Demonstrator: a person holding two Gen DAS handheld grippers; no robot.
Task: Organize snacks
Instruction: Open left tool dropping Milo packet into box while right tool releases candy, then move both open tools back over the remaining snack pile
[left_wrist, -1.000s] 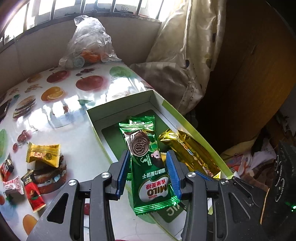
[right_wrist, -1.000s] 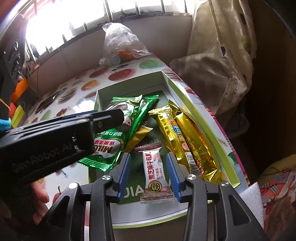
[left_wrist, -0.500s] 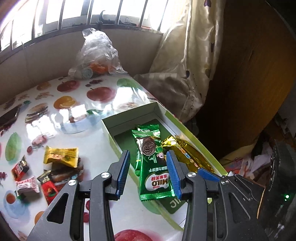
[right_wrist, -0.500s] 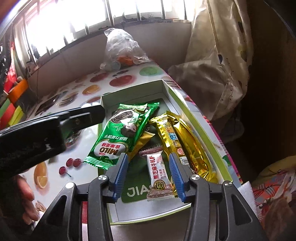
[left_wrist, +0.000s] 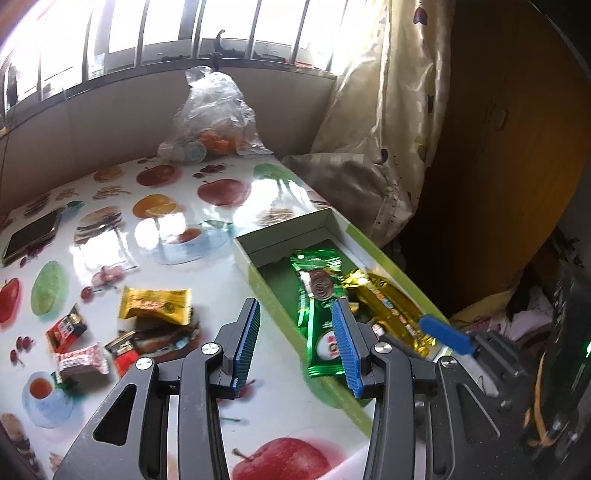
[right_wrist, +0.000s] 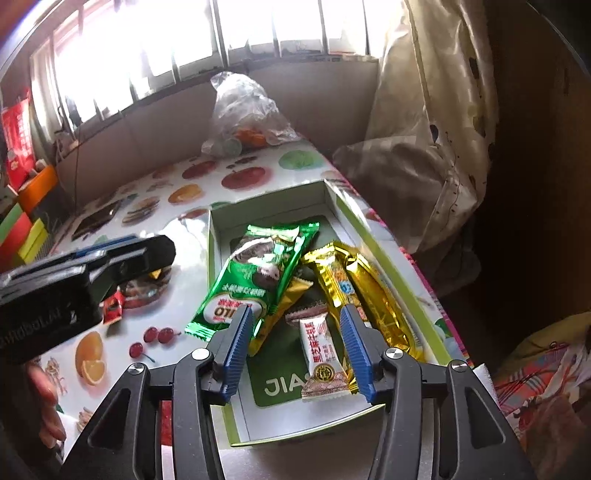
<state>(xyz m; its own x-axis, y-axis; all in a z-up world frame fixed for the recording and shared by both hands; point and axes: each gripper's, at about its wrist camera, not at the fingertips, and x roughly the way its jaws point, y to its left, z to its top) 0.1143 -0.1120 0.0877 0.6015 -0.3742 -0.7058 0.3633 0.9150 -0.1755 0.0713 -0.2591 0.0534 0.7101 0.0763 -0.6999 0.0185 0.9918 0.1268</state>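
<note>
A green-and-white box (left_wrist: 373, 251) (right_wrist: 369, 240) lies at the table's right edge. In it lie a green Milo packet (left_wrist: 321, 314) (right_wrist: 255, 273), gold wrapped bars (left_wrist: 384, 306) (right_wrist: 365, 291) and a small white candy (right_wrist: 321, 354). My left gripper (left_wrist: 299, 336) is open and empty, above the table beside the box's left wall. My right gripper (right_wrist: 295, 339) is open and empty, above the box's near end, with the white candy below its fingers. Loose snacks lie on the table: a yellow packet (left_wrist: 157, 304), red packets (left_wrist: 66, 326) and a pink-white candy (left_wrist: 83, 360).
A clear plastic bag (left_wrist: 214, 114) (right_wrist: 247, 110) of items stands at the table's far edge by the wall. A phone (left_wrist: 31, 234) lies at the far left. A curtain (left_wrist: 380, 129) hangs right of the table. Coloured boxes (right_wrist: 22, 225) stand at the left.
My left gripper has pulled back and left, out of the box to over the table; the Milo packet stays in the box. My right gripper has risen slightly.
</note>
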